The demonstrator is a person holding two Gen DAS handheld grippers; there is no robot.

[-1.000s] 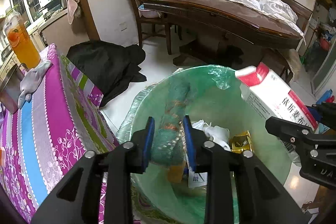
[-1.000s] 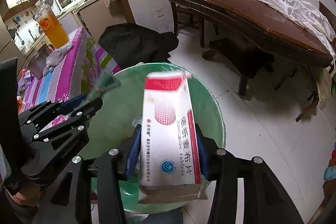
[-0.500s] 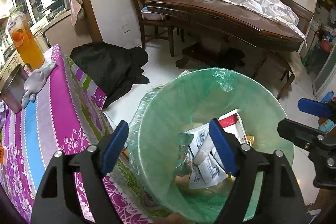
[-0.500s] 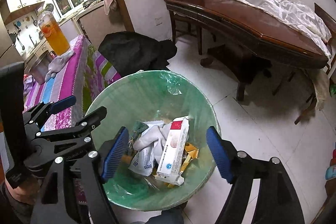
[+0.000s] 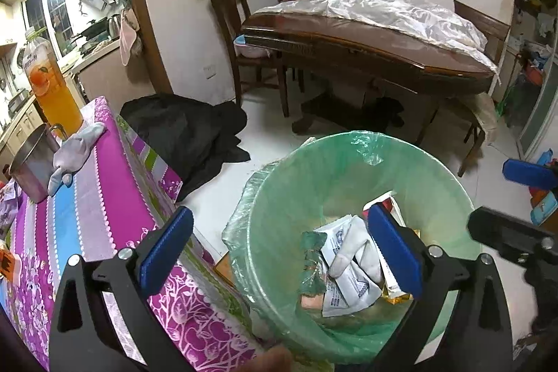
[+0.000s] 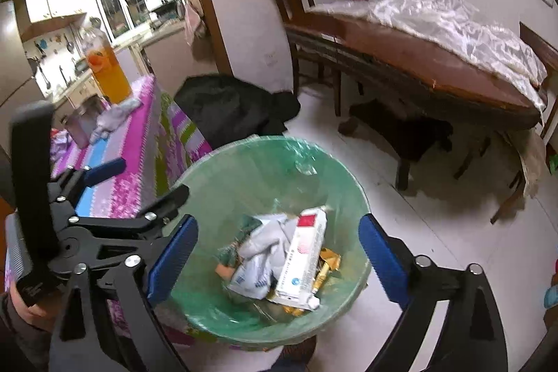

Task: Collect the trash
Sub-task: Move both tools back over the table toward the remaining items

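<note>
Both the left gripper (image 5: 279, 253) and the right gripper (image 6: 279, 253) hang above the lined bin (image 6: 244, 159), fingers spread wide, holding nothing. The red-and-white box (image 6: 301, 262) lies inside on crumpled wrappers (image 5: 348, 267). Lift clear of the rim before returning to the desk (image 5: 101, 197).

Bin liner (image 5: 352, 162): translucent green. Carton (image 6: 301, 262) inside: white with red top band and red stripe. Wrapper (image 6: 329, 258) beside it: gold. Tablecloth (image 5: 101, 197): magenta, blue and lilac stripes, white floral print, green edge. Gripper pads (image 5: 165, 244): blue on black frames. Bottle (image 5: 52, 89): orange liquid. Dining table (image 5: 366, 47): dark brown, silver-white sheet (image 5: 394, 9)
</note>
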